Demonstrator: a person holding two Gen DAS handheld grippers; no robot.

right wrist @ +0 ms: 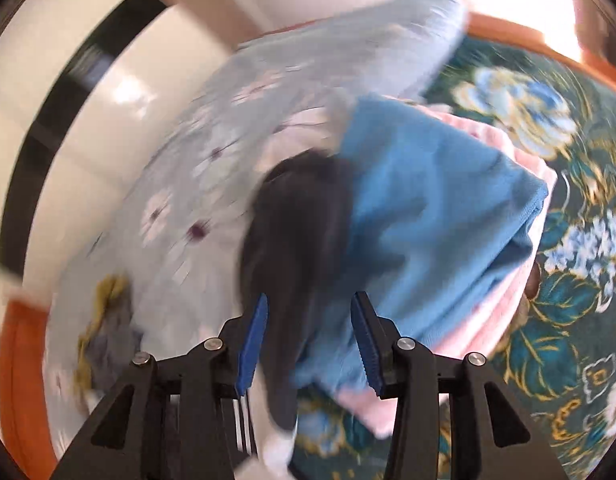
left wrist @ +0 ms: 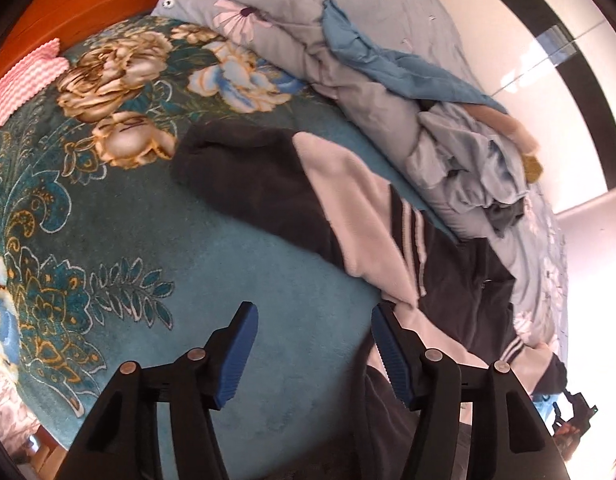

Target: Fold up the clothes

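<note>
- A dark jacket [left wrist: 268, 184] with pale panels and white stripes lay spread on a teal flowered blanket [left wrist: 120, 240] covering the bed, one sleeve stretched toward the wooden headboard edge — laid flat, most likely, so it could be folded.
- The left gripper [left wrist: 314, 350] hovered just above the blanket near the bed's front edge, jaws apart and nothing between them; its right finger [left wrist: 392, 352] sat beside the jacket's pale hem.
- The right gripper [right wrist: 308, 344] also stood parted, clamping nothing; dark cloth and a blue garment [right wrist: 428, 220] showed through the gap, but whether the pads touched them could not be told.
- The blue garment lay on top of a pink one [right wrist: 504, 308], stacked at the blanket's far side — probably a pile of finished pieces.
- A grey-blue flowered duvet [left wrist: 348, 8] was heaped along the bed's wall-side edge, with crumpled unfolded clothes [left wrist: 468, 168] on it.
- The right view was badly smeared by motion; the dark cloth there might be part of the jacket, though that stayed uncertain. The jacket's lower half was cut off behind the left gripper.
</note>
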